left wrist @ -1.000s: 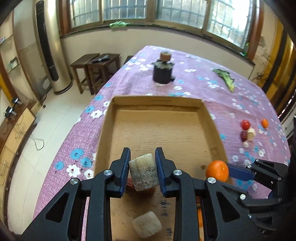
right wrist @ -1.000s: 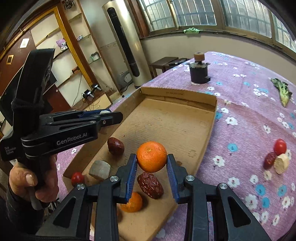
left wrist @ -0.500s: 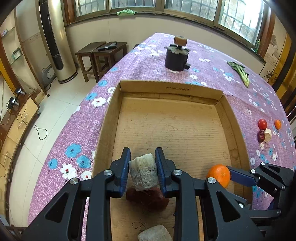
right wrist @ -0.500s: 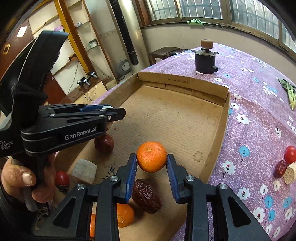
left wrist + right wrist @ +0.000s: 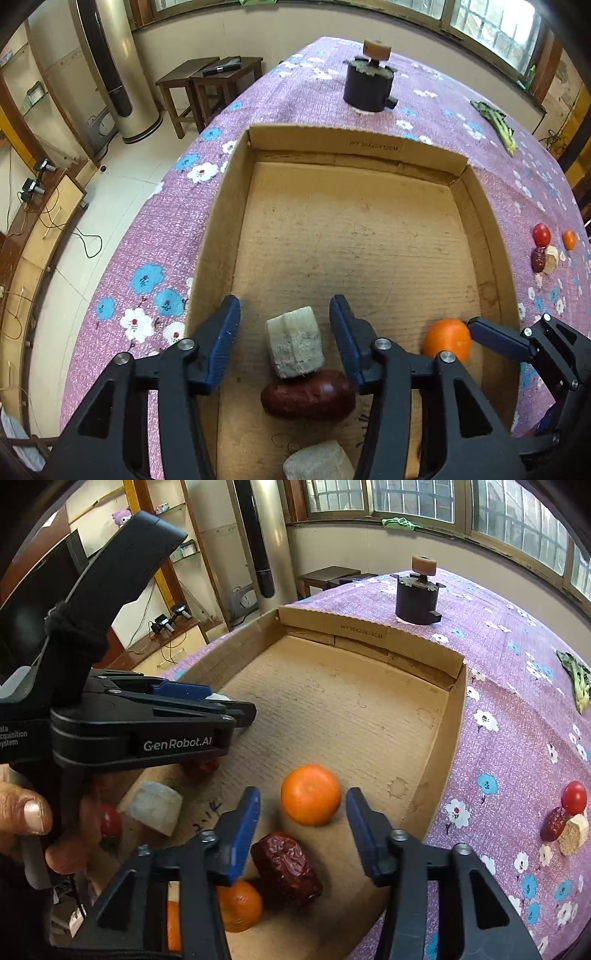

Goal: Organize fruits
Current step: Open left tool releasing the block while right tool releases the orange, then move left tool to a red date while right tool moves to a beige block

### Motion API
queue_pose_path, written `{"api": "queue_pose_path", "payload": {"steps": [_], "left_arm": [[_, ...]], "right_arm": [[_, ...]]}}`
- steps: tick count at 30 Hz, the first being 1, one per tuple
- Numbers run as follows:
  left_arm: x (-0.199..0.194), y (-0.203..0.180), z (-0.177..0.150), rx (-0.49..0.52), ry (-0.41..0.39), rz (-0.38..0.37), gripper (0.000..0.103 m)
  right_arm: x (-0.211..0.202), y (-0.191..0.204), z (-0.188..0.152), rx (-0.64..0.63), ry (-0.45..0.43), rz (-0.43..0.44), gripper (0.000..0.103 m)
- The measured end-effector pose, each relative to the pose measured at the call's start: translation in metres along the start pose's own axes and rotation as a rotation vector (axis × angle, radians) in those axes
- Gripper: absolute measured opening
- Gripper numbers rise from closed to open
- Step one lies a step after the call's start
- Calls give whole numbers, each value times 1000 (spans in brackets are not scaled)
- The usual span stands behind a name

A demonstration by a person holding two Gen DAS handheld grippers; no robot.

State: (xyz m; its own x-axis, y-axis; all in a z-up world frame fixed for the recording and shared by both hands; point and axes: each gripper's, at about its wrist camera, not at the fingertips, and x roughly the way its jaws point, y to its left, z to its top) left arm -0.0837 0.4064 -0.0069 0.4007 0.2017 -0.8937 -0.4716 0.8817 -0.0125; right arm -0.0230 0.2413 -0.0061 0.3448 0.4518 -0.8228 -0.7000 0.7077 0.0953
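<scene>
Tongs opening round orange; only R view shows hand

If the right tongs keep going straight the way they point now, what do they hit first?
Most likely the orange: it sits between the opening right tongs, apart from both pads. Beyond it lies only the cardboard box floor. Depth is hard to judge through the fisheye.

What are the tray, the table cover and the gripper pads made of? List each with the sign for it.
Tray: corrugated cardboard, matte brown; ribbed floor, folded walls, printed size mark.
Table cover: probably woven cloth, matte purple; speckled weave, printed flowers.
Gripper pads: likely rubber or soft plastic, blue with a ridged face, on black plastic arms.
</scene>
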Motion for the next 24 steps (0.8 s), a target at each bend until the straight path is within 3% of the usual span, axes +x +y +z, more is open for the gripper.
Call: {"api": "queue_pose_path", "payload": {"steps": [9, 12, 24], "left_arm": [[-39, -2, -8, -18, -101, -14, 50], [-48, -9, -12, -18, -124, -17, 60], [-62, -41, -29, 35, -137, -48, 63]], "right_arm": [[-40, -12, -12, 66, -71, 31, 55], [-56, -18, -17, 92, -97, 36, 55], [-92, -44, -30, 127, -140, -1, 55]]}}
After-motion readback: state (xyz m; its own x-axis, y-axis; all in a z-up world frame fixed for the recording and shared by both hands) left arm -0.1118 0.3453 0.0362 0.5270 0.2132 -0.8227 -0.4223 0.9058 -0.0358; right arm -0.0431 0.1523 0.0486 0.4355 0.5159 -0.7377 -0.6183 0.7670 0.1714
